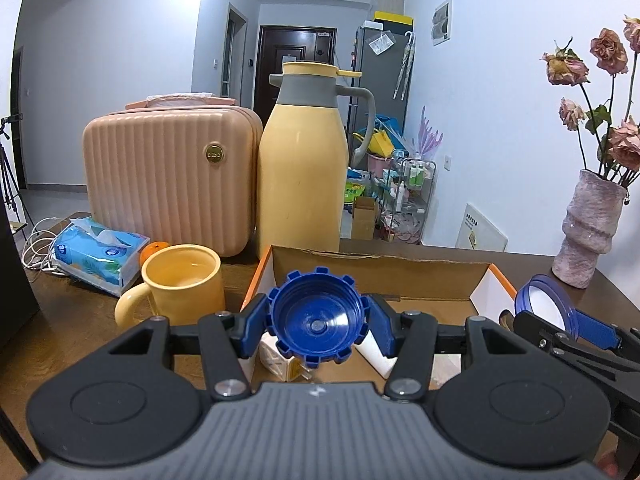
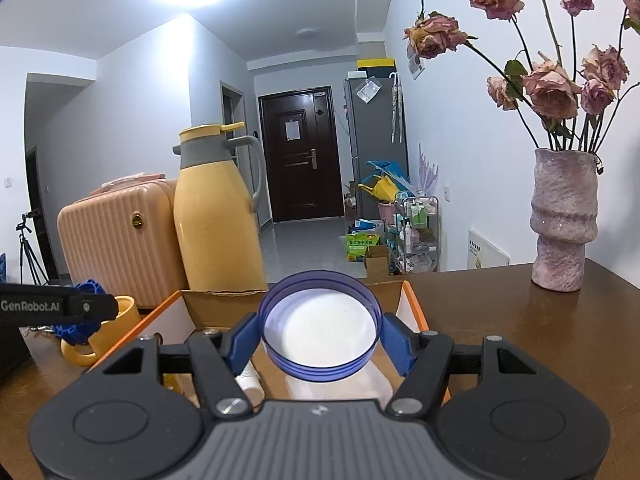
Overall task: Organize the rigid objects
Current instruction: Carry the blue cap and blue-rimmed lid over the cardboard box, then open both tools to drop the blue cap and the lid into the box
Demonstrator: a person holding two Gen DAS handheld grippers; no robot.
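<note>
Gripping a ridged blue cap (image 1: 317, 319) in the left gripper (image 1: 316, 322)'s part-open jaws, a white-lined lid (image 2: 320, 326) in the right gripper (image 2: 320, 334)'s.

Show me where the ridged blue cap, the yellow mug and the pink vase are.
ridged blue cap (image 1: 316, 320), left wrist view, inner hollow.
yellow mug (image 1: 182, 288), left wrist view, front wall.
pink vase (image 2: 564, 220), right wrist view, body.

You have a ribbed dark-blue cap (image 1: 317, 317) and a translucent blue lid (image 2: 320, 325), hollow sides facing you, above the cardboard box (image 1: 384, 268).
</note>
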